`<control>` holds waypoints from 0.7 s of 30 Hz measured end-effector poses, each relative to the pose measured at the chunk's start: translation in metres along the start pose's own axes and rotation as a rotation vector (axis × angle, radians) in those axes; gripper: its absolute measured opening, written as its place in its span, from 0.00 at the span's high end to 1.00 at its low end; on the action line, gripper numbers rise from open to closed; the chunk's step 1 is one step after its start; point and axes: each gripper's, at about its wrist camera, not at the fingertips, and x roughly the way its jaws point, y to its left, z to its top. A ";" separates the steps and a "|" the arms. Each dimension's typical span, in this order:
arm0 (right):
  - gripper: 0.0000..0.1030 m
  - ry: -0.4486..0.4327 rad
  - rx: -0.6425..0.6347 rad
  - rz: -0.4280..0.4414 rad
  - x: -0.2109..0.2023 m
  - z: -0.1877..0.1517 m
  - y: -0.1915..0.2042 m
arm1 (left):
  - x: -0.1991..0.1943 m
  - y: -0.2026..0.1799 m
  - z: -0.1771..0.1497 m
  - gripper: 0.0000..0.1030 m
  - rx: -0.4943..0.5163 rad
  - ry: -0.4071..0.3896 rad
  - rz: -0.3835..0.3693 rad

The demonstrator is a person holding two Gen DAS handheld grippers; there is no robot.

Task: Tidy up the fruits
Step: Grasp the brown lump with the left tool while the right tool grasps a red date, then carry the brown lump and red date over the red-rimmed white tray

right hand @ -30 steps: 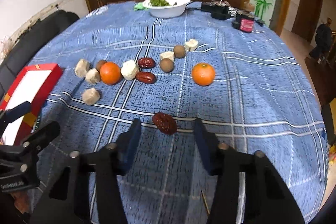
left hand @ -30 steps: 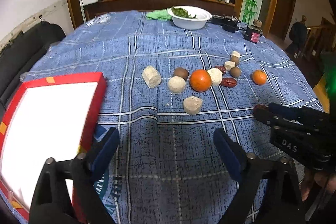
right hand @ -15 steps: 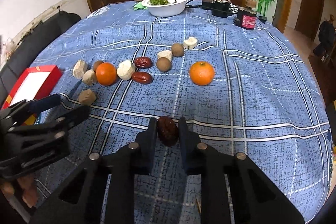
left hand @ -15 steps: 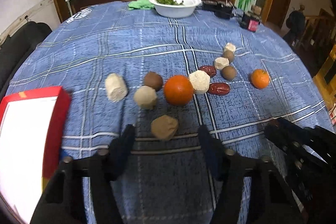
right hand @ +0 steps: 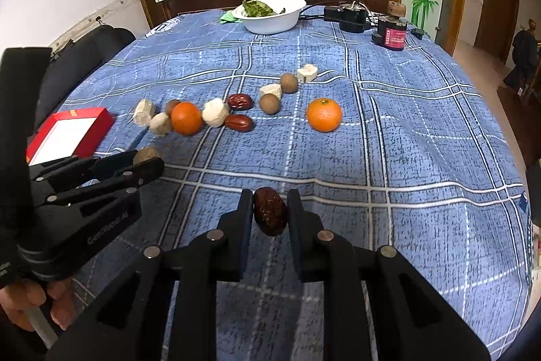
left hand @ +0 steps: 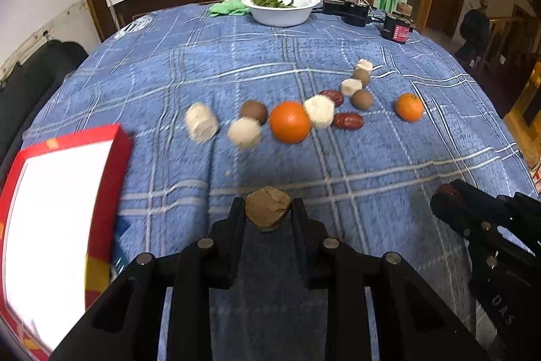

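My left tool (left hand: 268, 212) gripped a tan chunk (left hand: 268, 207); my right tool (right hand: 269, 208) clamped a red date (right hand: 270, 211), both near the desk's (right hand: 422, 158) front edge.

We see a lumpy tan-brown chunk (left hand: 268, 207) pinched between black fingers, and a wrinkly dark red date (right hand: 270, 215) pinched upright the same way. Out on the blue plaid cloth sits a loose row: pale cut cylinder pieces (left hand: 201, 127), a big glossy orange (left hand: 289, 126) touching a white chunk (left hand: 319, 111), two more red dates (right hand: 238, 122), small brown round fruits (right hand: 269, 103), and a smaller orange (right hand: 324, 114) off by itself.
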 end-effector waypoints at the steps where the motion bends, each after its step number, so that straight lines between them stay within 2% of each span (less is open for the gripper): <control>1: 0.79 0.000 -0.003 0.000 -0.002 -0.002 0.003 | -0.002 0.004 -0.004 0.74 -0.007 0.003 0.003; 5: 0.79 -0.003 -0.008 0.007 -0.011 -0.008 0.016 | -0.017 0.023 -0.019 0.75 -0.048 0.005 -0.015; 10: 0.79 -0.020 -0.043 0.044 -0.021 -0.010 0.044 | -0.057 0.060 -0.031 0.75 -0.116 -0.064 -0.037; 15: 0.79 -0.052 -0.108 0.101 -0.033 -0.008 0.087 | -0.095 0.113 -0.044 0.75 -0.208 -0.151 0.018; 21: 0.79 -0.102 -0.196 0.204 -0.044 -0.005 0.149 | -0.105 0.170 -0.063 0.75 -0.304 -0.161 0.094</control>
